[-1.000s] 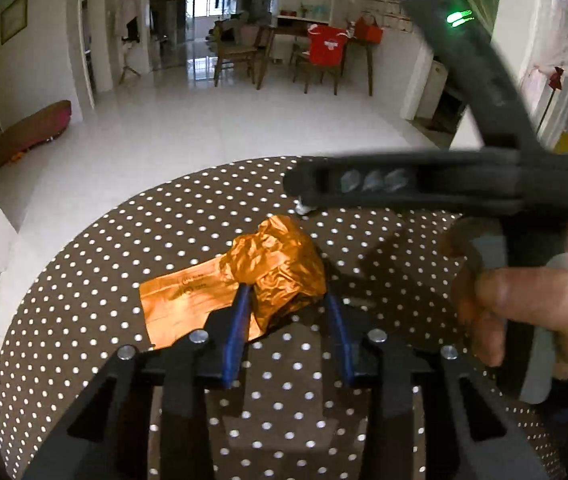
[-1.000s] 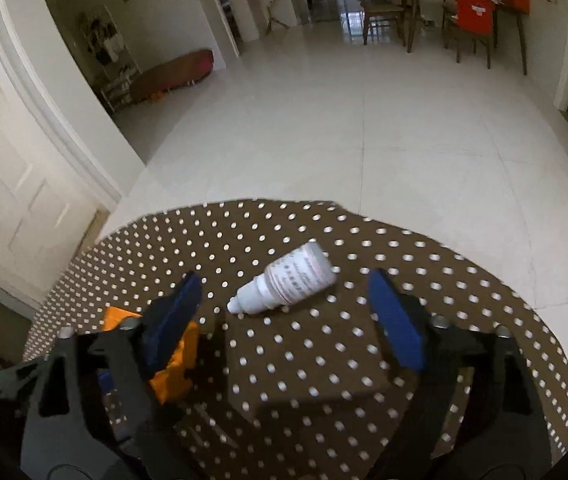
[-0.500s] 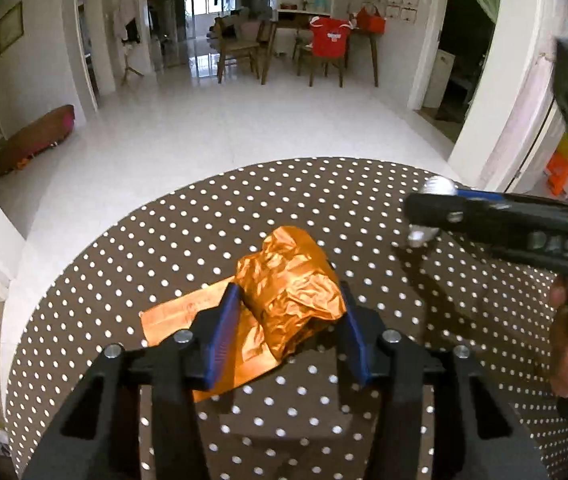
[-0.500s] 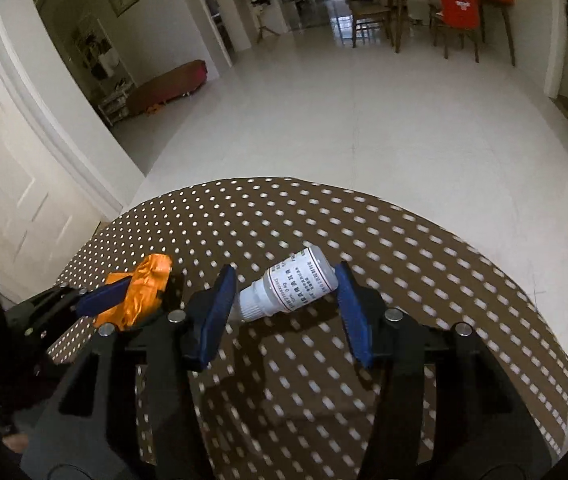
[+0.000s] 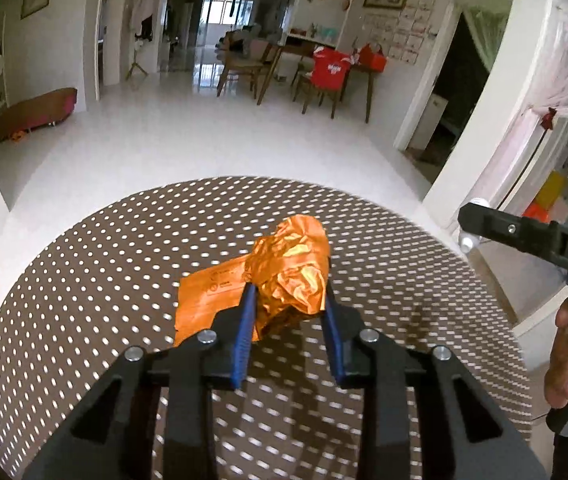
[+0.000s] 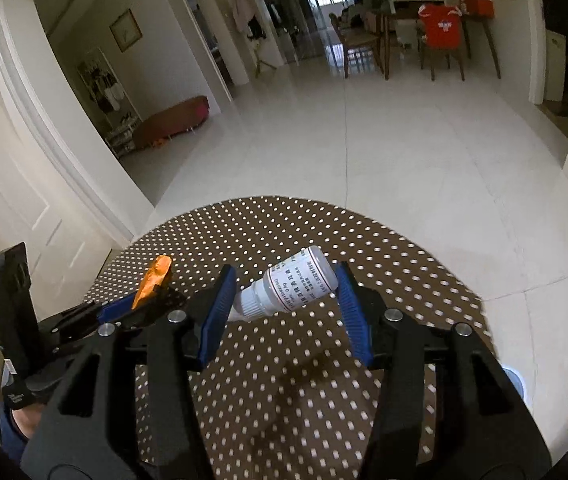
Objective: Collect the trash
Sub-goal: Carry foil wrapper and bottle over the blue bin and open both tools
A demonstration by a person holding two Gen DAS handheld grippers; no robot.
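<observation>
I have the orange wrapper pinched in my left gripper: both blue pads press into its crumpled bulk, and it looks lifted just clear of the dotted table, its flat tail hanging off to the left of the pads. The small white bottle lies crosswise in my right gripper, base against one pad and cap end against the other, so I read that grasp as clenched too, though thinly. From the right wrist view the wrapper sits left of the bottle, and both are above the table, near its far edge.

My judgement is that both pieces are secured and the step in hand is the carry to wherever the trash goes; no bin shows in either view. To do it well I would keep both squeezes steady and lift straight before travelling. The bottle is hard, smooth and round, held end to end, so it could pivot or pop out if I tilt or jerk. The wrapper is soft and compressible, and its loose tail could snag the table's edge.
</observation>
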